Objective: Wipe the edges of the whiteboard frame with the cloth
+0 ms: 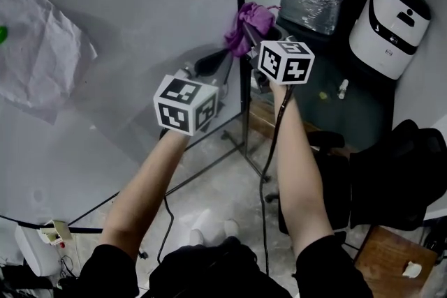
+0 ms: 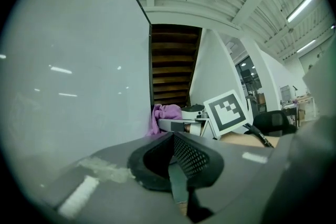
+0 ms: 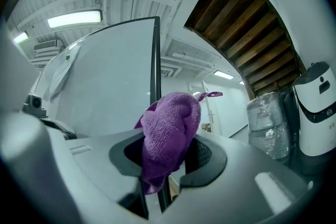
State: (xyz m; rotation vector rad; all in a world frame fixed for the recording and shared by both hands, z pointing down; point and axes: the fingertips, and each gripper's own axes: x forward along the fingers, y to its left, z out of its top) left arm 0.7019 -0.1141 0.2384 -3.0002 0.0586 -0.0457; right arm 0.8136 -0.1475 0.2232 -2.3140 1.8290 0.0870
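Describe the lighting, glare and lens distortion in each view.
Head view: dim, even light with little distortion, the whiteboard a dull grey. Left gripper view: strong fisheye with black corners, and lamp reflections streak the whiteboard. Right gripper view: fisheye too, the ceiling lamp blown out bright, the purple cloth sharp up close.

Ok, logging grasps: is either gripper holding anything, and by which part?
The right gripper is shut on the purple cloth, pinching its bunched lower end; the left gripper holds nothing.
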